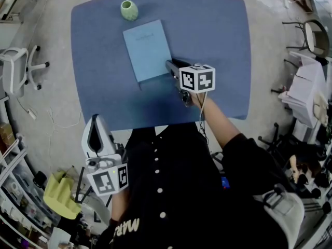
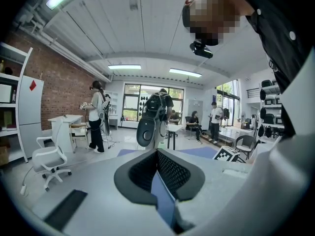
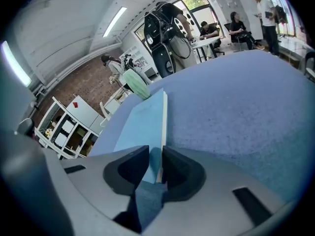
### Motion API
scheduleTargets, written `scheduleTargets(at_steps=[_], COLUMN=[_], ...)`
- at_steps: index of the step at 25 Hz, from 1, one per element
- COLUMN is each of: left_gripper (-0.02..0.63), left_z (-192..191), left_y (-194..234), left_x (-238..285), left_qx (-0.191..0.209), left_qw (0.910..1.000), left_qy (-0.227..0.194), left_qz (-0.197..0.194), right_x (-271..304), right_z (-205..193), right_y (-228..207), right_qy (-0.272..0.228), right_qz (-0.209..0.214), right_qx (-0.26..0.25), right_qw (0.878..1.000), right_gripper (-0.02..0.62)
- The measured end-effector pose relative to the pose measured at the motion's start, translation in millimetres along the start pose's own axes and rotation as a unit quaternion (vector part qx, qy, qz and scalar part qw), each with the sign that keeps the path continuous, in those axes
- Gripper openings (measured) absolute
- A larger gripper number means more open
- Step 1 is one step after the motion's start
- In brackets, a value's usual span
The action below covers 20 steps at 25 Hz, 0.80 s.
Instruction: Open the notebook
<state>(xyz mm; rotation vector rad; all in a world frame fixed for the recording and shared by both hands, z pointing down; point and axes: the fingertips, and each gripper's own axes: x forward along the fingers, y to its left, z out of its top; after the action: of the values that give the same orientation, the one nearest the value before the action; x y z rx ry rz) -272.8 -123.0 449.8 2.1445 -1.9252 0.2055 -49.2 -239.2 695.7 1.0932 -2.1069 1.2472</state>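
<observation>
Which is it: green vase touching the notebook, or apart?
Apart. Head view shows a strip of bare blue table between the green vase and the notebook.

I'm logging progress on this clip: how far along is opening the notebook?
Done: the right gripper is placed at the right edge of the notebook, by its near corner. In hand: its jaws are closing with that edge between them, not yet pinched. Left: the cover lies flat and shut on the blue table, so lifting and folding it open remains. The left gripper is off the table, empty.
</observation>
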Motion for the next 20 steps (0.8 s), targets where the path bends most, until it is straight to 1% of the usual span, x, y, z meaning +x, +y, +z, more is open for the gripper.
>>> scheduleTargets(at_steps=[1, 3, 7, 10, 14, 20], left_gripper=[0.002, 0.002, 0.003, 0.003, 0.002, 0.002], left_z=[0, -1, -1, 2, 8, 22], left_y=[0, 0, 0, 1, 5, 12], left_x=[0, 0, 0, -3, -8, -19], left_qx=[0.000, -0.001, -0.003, -0.005, -0.007, -0.013], left_qw=[1.0000, 1.0000, 1.0000, 1.0000, 0.9999, 0.9993], left_qy=[0.000, 0.000, -0.001, -0.005, -0.015, -0.034], left_qz=[0.000, 0.001, 0.001, 0.001, 0.000, 0.000], right_x=[-1, -3, -7, -11, -19, -40], right_z=[1, 3, 6, 7, 11, 21], right_y=[0, 0, 4, 11, 28, 61], right_qy=[-0.001, -0.005, -0.014, -0.021, -0.037, -0.069], right_qz=[-0.003, -0.005, 0.000, -0.007, -0.037, -0.085], right_qx=[-0.003, -0.005, -0.006, -0.021, -0.081, -0.167], right_qw=[1.000, 1.000, 1.000, 1.000, 0.995, 0.980], right_gripper=[0.076, 0.057, 0.048, 0.043, 0.040, 0.034])
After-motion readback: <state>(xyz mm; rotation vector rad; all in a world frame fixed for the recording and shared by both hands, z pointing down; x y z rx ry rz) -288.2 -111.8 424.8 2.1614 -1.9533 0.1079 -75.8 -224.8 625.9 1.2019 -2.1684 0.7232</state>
